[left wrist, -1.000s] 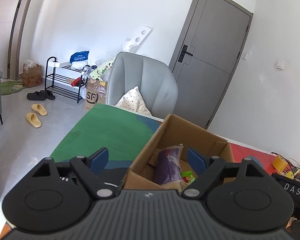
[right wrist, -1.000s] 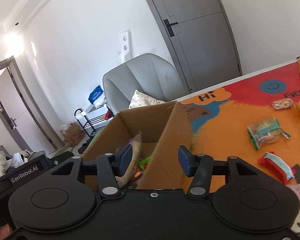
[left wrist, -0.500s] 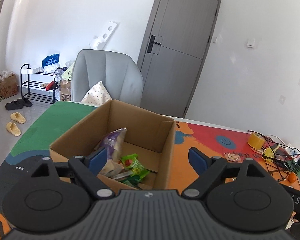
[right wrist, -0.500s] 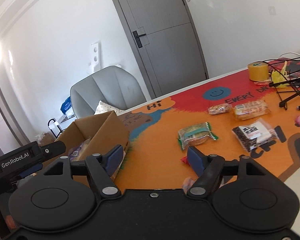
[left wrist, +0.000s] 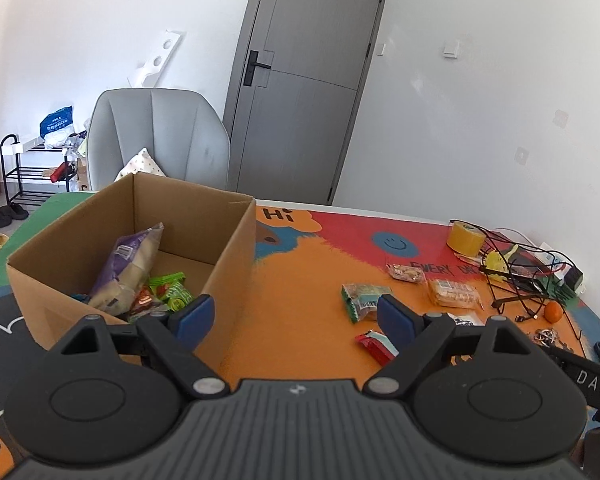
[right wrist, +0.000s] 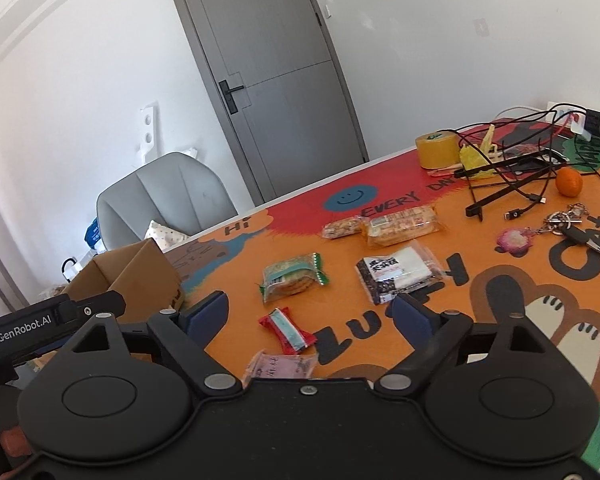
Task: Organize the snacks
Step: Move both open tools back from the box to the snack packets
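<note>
An open cardboard box (left wrist: 228, 248) stands on the left of the mat and holds a purple bag (left wrist: 128, 268) and green packets (left wrist: 172, 288). My left gripper (left wrist: 294, 316) is open and empty beside the box's right wall. My right gripper (right wrist: 312, 312) is open and empty above a red-and-white candy (right wrist: 288, 330) and a pink packet (right wrist: 280, 366). Loose on the orange mat lie a green-edged cracker pack (right wrist: 292, 278), a black-and-white pack (right wrist: 396, 274), an orange biscuit pack (right wrist: 400, 224) and a small nut bar (right wrist: 342, 227).
A yellow tape roll (right wrist: 438, 150), black wire rack with cables (right wrist: 512, 176), an orange fruit (right wrist: 569, 182) and keys (right wrist: 572, 226) lie at the mat's right. A grey chair (left wrist: 156, 136) stands behind the table. The box also shows in the right wrist view (right wrist: 140, 276).
Both grippers swung right, away from over the box toward the loose snacks on the orange mat. Both stay open and empty.
</note>
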`<state>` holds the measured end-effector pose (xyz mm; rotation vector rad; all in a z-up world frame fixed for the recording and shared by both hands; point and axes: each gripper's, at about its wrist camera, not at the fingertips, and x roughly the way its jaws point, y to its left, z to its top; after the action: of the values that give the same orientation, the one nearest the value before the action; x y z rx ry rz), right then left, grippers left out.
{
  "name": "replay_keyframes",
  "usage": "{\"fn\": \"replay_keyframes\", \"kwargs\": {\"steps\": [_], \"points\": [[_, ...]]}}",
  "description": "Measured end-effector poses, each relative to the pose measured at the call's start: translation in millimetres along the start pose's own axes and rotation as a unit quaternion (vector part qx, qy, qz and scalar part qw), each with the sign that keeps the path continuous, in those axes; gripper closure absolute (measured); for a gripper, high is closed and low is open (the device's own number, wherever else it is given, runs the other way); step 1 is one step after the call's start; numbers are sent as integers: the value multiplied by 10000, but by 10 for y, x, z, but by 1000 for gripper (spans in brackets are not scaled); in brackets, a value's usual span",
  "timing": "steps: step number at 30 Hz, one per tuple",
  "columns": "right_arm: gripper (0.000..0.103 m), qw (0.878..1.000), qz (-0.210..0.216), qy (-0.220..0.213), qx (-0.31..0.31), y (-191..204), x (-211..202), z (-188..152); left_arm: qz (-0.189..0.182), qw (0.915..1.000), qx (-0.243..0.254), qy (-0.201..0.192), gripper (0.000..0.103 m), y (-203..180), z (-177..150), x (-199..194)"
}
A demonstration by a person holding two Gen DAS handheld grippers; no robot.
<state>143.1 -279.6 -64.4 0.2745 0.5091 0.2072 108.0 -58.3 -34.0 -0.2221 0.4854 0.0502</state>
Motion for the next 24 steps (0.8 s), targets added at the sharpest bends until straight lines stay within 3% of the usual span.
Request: {"fn": "replay_keyframes", "kwargs": {"steps": [24], "points": [[13, 9976, -444, 156, 501, -646, 99, -183, -363, 9947, 447, 846, 18, -710, -505, 537]]}}
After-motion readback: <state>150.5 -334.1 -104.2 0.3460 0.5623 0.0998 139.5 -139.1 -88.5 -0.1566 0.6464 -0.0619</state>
